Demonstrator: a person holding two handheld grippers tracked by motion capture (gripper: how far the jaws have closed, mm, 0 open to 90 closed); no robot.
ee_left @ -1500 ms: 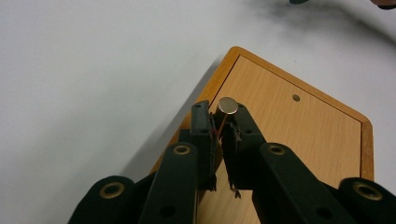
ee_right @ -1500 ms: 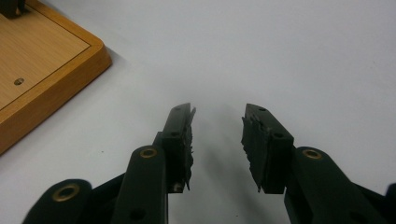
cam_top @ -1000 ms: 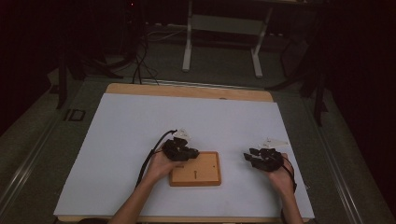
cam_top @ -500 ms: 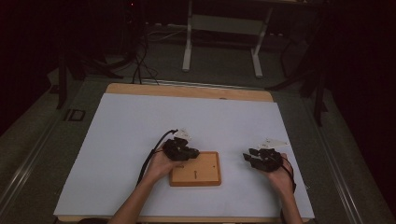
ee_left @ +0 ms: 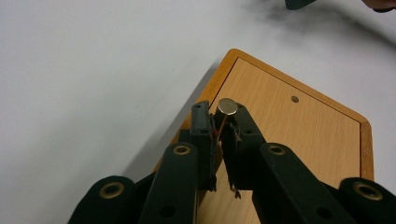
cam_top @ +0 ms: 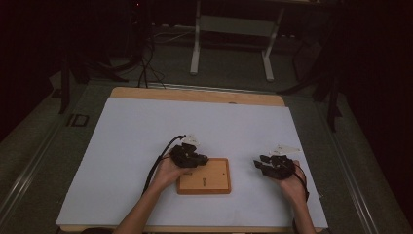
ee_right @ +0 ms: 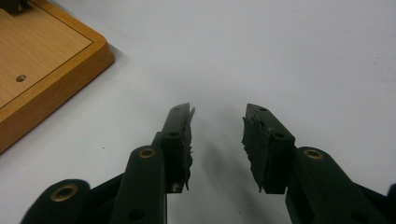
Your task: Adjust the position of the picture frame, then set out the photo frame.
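A shallow wooden tray (cam_top: 214, 183) lies on the white sheet near the front edge. In the left gripper view my left gripper (ee_left: 218, 111) is shut on a small round metal piece (ee_left: 227, 106), whose flat silver head shows at the jaw tips, above the tray's (ee_left: 303, 135) near corner. From above, the left gripper (cam_top: 202, 160) sits over the tray's upper left corner. My right gripper (cam_top: 259, 166) rests to the right of the tray, apart from it. Its jaws (ee_right: 217, 116) stand open over bare white surface with nothing between them.
The tray (ee_right: 42, 56) has a small hole (ee_left: 294, 99) in its floor and a raised rim. The white sheet (cam_top: 146, 131) covers a wooden table (cam_top: 195, 95). Beyond the table stand a metal frame (cam_top: 234, 29) and floor cables in the dark.
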